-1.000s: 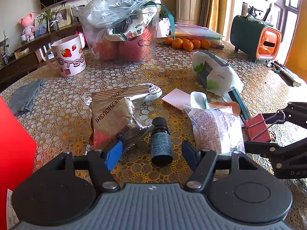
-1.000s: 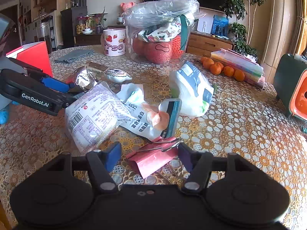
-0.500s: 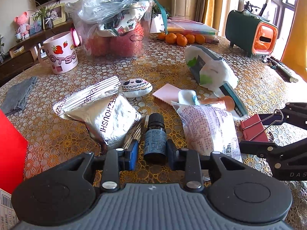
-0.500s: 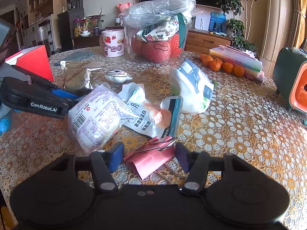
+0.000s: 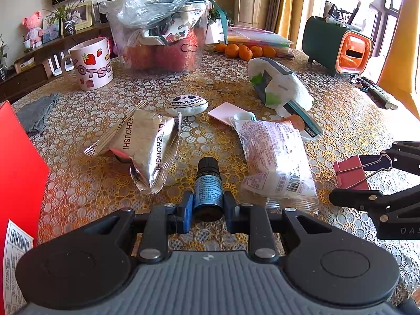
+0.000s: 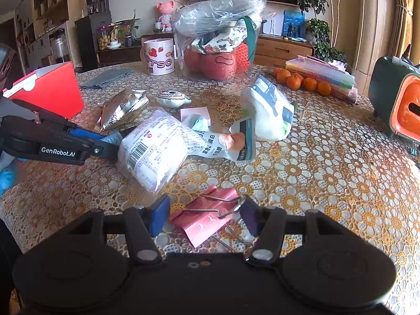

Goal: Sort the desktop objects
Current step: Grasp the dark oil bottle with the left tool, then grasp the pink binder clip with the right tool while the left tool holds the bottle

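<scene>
Left claw clamped on the small bottle; right claw apart around the pink binder clip.

From left to right on the tabletop [image 5: 349, 120]: a red box [image 5: 18, 162], a silver snack packet [image 5: 147, 144], the small bottle [image 5: 208, 186], a white snack bag [image 5: 275, 162] and the pink binder clip [image 5: 350, 174]. The left wrist view shows the left claw [image 5: 207, 206] closed on the small bottle, pads touching both its sides. The right wrist view shows this claw only from the side, and the bottle is mostly hidden behind the bag. This view alone shows the right claw [image 6: 204, 216] with its fingers on either side of the clip, whose wire handle reaches the right finger; if the pads press I cannot tell.
</scene>
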A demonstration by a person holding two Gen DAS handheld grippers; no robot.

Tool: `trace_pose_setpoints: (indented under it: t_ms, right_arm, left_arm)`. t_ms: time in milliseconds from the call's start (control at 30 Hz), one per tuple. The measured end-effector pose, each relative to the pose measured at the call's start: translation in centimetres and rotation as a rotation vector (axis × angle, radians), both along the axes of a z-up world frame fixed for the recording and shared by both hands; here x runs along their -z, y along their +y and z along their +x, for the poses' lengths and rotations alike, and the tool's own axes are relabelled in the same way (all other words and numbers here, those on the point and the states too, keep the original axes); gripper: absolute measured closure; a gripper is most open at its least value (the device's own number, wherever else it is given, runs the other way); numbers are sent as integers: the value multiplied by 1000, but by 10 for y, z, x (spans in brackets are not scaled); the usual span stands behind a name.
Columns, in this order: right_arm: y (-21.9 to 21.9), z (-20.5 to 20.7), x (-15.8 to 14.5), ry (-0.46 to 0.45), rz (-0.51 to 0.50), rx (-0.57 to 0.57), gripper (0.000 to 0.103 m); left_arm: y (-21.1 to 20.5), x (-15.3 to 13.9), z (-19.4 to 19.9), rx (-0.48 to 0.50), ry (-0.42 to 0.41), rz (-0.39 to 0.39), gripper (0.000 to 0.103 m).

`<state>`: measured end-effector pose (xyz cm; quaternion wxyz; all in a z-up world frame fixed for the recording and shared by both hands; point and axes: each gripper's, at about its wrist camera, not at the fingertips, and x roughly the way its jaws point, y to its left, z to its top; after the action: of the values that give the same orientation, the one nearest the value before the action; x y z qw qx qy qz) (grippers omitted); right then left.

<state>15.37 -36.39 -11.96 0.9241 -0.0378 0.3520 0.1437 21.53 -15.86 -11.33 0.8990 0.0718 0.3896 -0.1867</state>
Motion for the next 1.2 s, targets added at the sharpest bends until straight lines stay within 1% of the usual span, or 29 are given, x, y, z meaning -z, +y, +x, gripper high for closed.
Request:
trace_pose_setpoints:
  t_ms: [100,333,367,467,600,667,733,800,833,867,1000,1033,1100,1167,1200]
  right_arm:
    - [3,-7,-5,11,-16,19,45]
    - [12,-25,-12,19,-46,47,46]
    - [13,-27,-14,16,-48,46,64]
    - [16,-29,-19,15,-56,52,69]
    - [18,-27,-19,23,-69,55,69]
    - [18,-26,-19,44,-60,61,62]
    - [19,-26,-18,59,-58,65,57]
    - [21,-28,-16,63,-77,76,50]
    - [22,-29,-15,66,-78,76,44]
    - [23,-29,-13,68,-79,77,41]
    - [29,-30,-5,83,-101,87,45]
    - [30,-30,-3,89,-100,85,47]
    - [31,-32,-2,81,-94,89,47]
    - [31,-32,-2,81,-86,90,51]
    - [31,-32,-2,84,-78,93,51]
  left_arm:
    - [4,0,-10,-23,15,12,80]
    - [18,-10,-33,-31,8,-26,80]
    - [20,-12,-35,-33,5,-32,80]
    - [25,-17,-42,-34,-1,-45,80]
    - [32,-19,-47,-38,-6,-49,80]
    - [35,-19,-49,-40,-9,-51,80]
    - [37,-19,-49,-40,-11,-52,80]
    - [38,-18,-50,-36,-12,-55,80]
    - [38,-18,-50,-35,-13,-56,80]
    - [38,-17,-50,-33,-12,-54,80]
    - [38,-9,-51,-24,14,-45,80]
    - [38,-6,-51,-22,20,-40,80]
    - [38,-1,-50,-15,33,-29,80]
    - [38,2,-50,-9,29,-30,80]
    - [37,2,-49,-4,28,-29,80]
